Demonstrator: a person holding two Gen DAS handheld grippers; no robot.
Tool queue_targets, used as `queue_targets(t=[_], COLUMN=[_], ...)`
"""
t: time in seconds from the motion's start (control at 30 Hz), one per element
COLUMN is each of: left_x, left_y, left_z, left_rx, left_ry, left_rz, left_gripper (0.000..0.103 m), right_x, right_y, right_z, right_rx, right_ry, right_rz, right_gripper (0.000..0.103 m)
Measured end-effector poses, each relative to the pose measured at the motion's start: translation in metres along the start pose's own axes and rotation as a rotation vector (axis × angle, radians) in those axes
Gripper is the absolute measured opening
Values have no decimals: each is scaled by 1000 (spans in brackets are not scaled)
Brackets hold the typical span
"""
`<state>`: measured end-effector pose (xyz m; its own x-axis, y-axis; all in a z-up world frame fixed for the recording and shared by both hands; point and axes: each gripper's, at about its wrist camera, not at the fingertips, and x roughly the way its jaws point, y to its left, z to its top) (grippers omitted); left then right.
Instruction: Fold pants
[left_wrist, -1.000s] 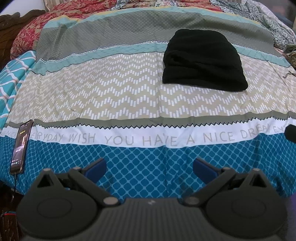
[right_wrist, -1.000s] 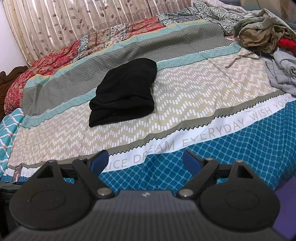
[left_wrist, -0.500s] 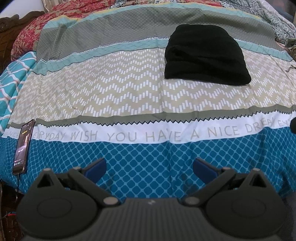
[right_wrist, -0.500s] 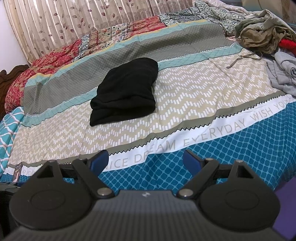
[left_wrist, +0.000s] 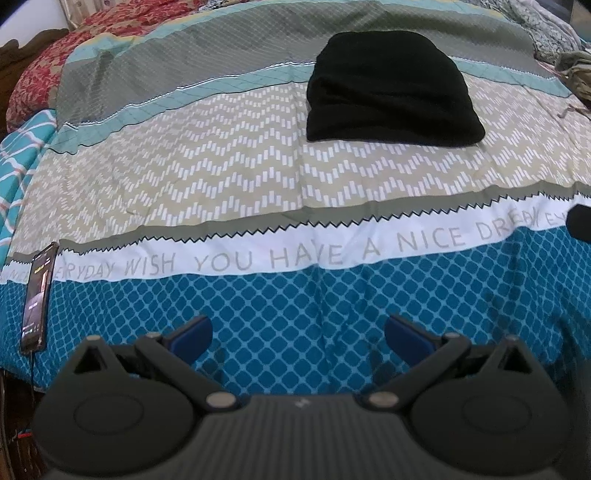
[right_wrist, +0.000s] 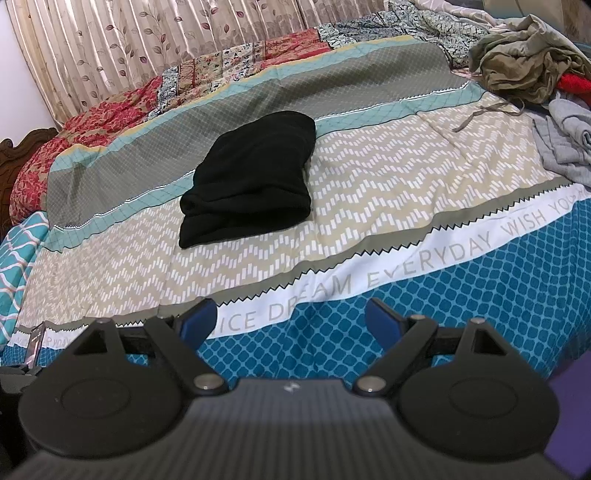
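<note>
Both my grippers have drifted slightly closer over the bed's near edge, jaws spread wide, empty.
Beyond left gripper and right gripper, soft black pants lie folded thick on the quilted patterned bedspread, well apart.

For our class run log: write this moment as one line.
left claw: open, empty | right claw: open, empty | black pants: folded on bed | phone: bed edge
</note>
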<state>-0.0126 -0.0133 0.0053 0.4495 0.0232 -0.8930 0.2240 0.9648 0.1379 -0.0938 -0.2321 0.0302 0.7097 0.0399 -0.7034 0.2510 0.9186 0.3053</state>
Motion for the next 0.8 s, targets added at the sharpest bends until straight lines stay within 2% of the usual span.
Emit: queue_targets(t=[0.8], left_x=[3], left_y=[-30], left_z=[-10], left_rx=[133], left_ry=[40], left_rz=[-24], left_gripper=[103], right_x=[2], right_y=[-7], right_z=[-2], right_rx=[17], right_ry=[14], right_rz=[13], right_gripper=[89])
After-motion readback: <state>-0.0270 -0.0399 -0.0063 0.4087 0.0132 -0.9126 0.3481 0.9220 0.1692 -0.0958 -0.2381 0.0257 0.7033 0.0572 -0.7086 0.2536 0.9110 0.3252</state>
